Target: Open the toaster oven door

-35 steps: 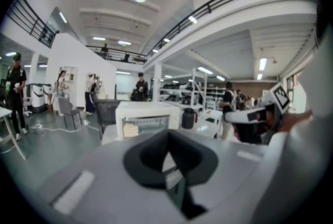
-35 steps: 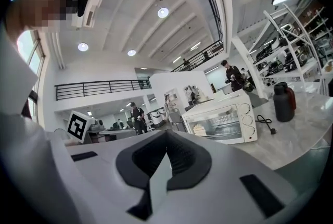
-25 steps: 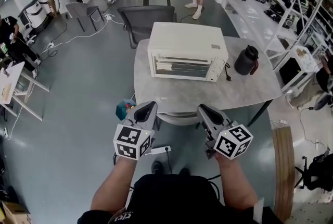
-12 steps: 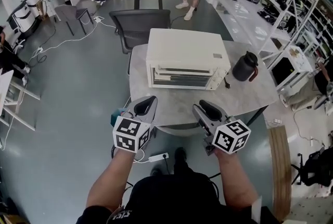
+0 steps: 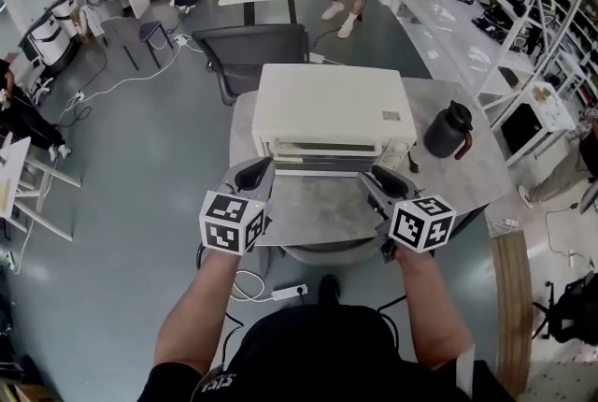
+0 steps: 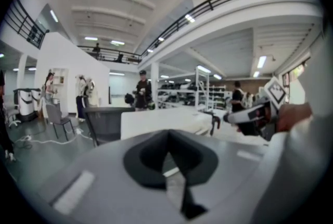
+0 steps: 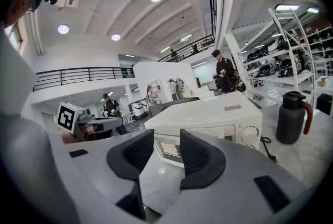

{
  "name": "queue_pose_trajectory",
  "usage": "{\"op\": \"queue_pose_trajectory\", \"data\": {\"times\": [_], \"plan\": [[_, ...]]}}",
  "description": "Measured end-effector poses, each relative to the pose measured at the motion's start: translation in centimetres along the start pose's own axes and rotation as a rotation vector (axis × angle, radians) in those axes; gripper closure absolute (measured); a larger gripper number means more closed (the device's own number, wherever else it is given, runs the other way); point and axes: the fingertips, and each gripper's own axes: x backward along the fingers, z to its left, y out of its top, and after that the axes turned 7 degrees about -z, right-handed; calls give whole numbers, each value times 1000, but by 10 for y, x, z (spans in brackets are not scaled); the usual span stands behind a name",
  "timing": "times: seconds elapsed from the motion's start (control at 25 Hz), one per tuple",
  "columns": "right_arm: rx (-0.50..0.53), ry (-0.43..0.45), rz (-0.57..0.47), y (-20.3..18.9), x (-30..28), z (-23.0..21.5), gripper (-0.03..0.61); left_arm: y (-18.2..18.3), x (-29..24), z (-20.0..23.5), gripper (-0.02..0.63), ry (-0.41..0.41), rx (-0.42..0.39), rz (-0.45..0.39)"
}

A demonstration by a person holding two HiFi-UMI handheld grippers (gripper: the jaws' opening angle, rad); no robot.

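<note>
Now left gripper (image 5: 253, 172) closed; right gripper (image 5: 384, 179) jaws just opening, empty, facing toaster oven (image 5: 327, 110).

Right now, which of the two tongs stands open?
The right tongs: jaws apart, just been opening, nothing between them. The left tongs are shut.

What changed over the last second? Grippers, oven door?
The left gripper and right gripper moved forward to the toaster oven and now hover over the table, just short of its front. The right gripper's jaws have just been opening, with nothing between them. Unchanged: left gripper shut and empty, oven door closed, black jug right of the oven.
</note>
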Motion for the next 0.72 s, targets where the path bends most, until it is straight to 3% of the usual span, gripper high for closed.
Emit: {"op": "queue_pose_trajectory", "data": {"times": [0.4,0.6,0.72], "plan": [[-68,-145,50,-2,-29,-71,439,-19,-44,30,594,40,5,70],[-100,-167,87,-6,-39,-93,435,-31,-62,44,492,74,57,121],[-113,-179,109,-11,-44,-104,425,-37,-69,49,471,96,95,132]]}}
